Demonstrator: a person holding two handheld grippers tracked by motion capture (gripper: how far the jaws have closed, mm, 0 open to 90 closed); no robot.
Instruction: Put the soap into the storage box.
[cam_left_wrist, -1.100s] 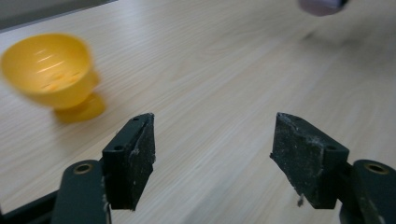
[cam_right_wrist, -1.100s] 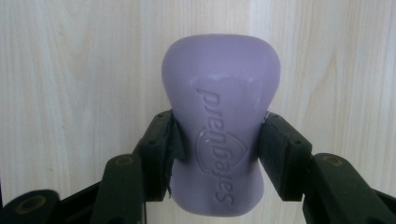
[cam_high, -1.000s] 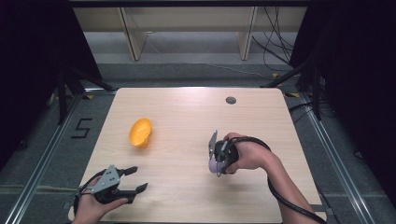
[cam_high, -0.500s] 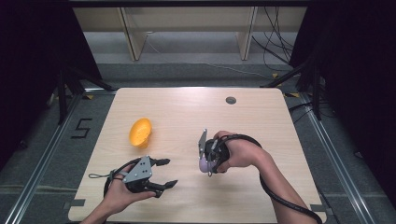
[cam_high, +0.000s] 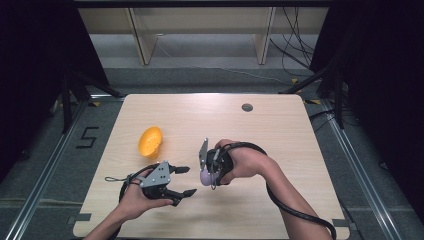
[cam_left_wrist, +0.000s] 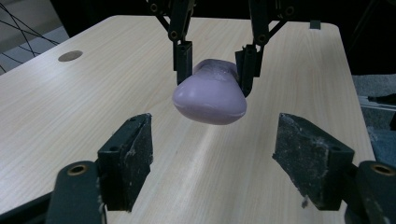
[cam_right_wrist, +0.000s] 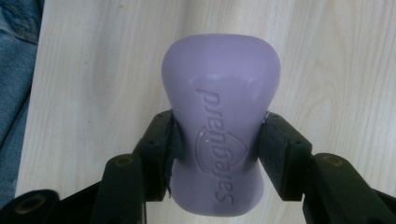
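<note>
Right gripper (cam_high: 204, 176): its two black jaws are pinching a purple soap bar (cam_right_wrist: 219, 126) at the bar's narrow waist, one jaw on each side, in the right gripper view.
Soap bar: it is hanging clear above the wooden table (cam_high: 280, 130) near the middle of the tabletop; the embossed word "Safeguard" is running along its face. In the left gripper view the bar (cam_left_wrist: 210, 95) is floating above the wood, with the right gripper (cam_left_wrist: 214, 70) reaching down from the top of that view and clamping its upper part.
Left gripper (cam_high: 186, 181): its jaws are standing wide apart and holding nothing, pointing toward the soap bar (cam_high: 205, 176) from just beside it, low over the front half of the table. In its own view the spread gripper (cam_left_wrist: 215, 163) is framing the bar between its two black fingers (cam_left_wrist: 128, 156) without touching it.
Hands: the person's left hand (cam_high: 135, 197) and right hand (cam_high: 245, 162) are each gripping a tool, forearms entering from the near edge.
Orange bowl (cam_high: 150, 141): it is sitting on the left part of the table, beyond the left gripper and apart from it.
Table hole (cam_high: 247, 107): a small round grommet is showing near the far edge.
</note>
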